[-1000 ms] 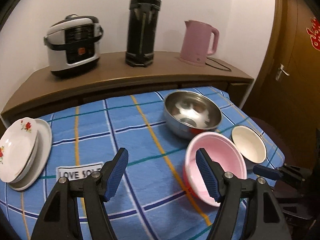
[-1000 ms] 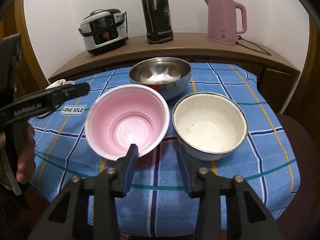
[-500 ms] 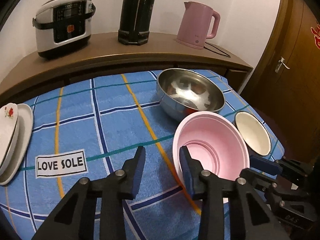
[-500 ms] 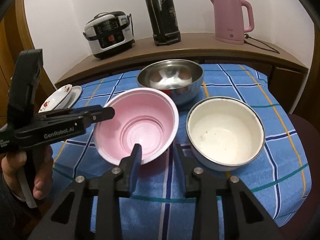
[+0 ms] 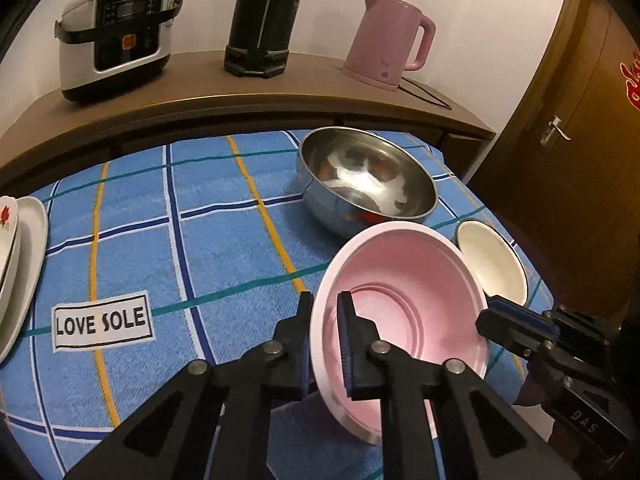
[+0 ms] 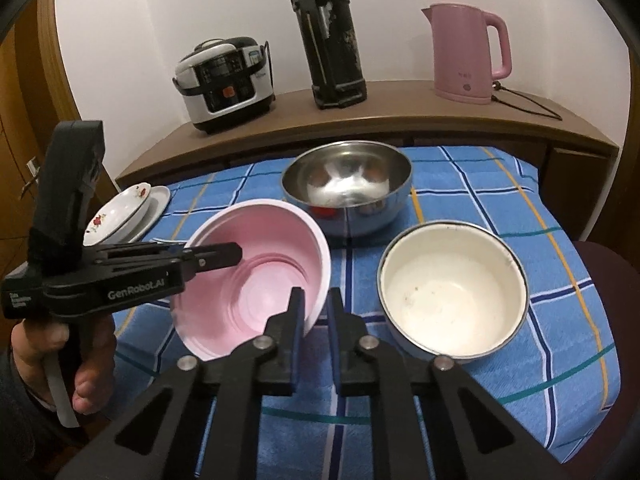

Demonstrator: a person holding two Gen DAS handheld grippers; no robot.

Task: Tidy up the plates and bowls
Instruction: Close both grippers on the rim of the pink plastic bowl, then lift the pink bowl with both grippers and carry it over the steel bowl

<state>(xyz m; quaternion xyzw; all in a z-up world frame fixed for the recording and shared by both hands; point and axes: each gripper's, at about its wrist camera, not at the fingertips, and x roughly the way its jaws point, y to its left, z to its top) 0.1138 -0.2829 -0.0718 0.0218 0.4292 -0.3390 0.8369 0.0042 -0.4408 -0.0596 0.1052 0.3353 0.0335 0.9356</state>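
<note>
A pink plastic bowl (image 5: 404, 320) (image 6: 256, 280) sits tilted on the blue checked tablecloth (image 5: 200, 240), held from two sides. My left gripper (image 5: 325, 340) is shut on its near-left rim, one finger outside the wall and one inside. In the right wrist view that left gripper (image 6: 216, 258) comes in from the left. My right gripper (image 6: 316, 320) is shut on the bowl's opposite rim, and its tip (image 5: 496, 320) shows at the bowl's right edge. A steel bowl (image 5: 366, 184) (image 6: 346, 188) stands behind the pink one. A white enamel bowl (image 5: 492, 264) (image 6: 452, 300) stands to its right.
Stacked white flowered plates (image 5: 16, 264) (image 6: 124, 216) lie at the table's left edge. A rice cooker (image 5: 116, 36), a black flask (image 5: 260, 20) and a pink kettle (image 5: 388, 44) stand on the wooden sideboard behind. A wooden door (image 5: 568, 120) is at the right.
Both grippers' jaws have gone from open to shut on the pink bowl's rim. The left gripper has come down and closer to the bowl, which now tilts.
</note>
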